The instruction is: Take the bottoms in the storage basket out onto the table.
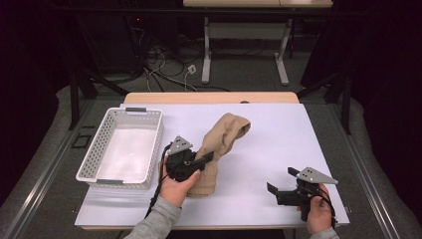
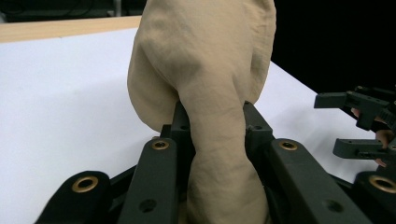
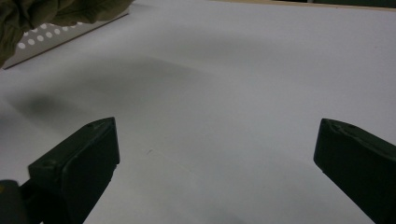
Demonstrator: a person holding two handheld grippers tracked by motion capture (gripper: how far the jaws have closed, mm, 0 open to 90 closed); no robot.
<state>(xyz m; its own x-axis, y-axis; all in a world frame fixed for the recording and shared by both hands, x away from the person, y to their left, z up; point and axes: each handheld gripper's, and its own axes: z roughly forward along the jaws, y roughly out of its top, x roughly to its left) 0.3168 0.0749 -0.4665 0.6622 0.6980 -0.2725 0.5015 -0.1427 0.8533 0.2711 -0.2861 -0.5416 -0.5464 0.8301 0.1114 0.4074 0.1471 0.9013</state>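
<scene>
Now, with our left claw [image 2: 212, 116] clamped on the tan cloth [image 1: 221, 142] just right of the basket [image 1: 130, 112], we should lift it clear of the rim while our right claw [image 3: 215, 154] waits wide.

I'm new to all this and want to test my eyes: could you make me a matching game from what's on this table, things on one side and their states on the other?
Things:
1. left gripper
2. right gripper
3. white basket
4. beige cloth

States:
A. empty, at the table's left
B. jaws wide apart, nothing between them
C. pinched and partly lifted off the table
D. jaws closed on fabric

Pairs: 1-D, 2-B, 3-A, 4-C
</scene>
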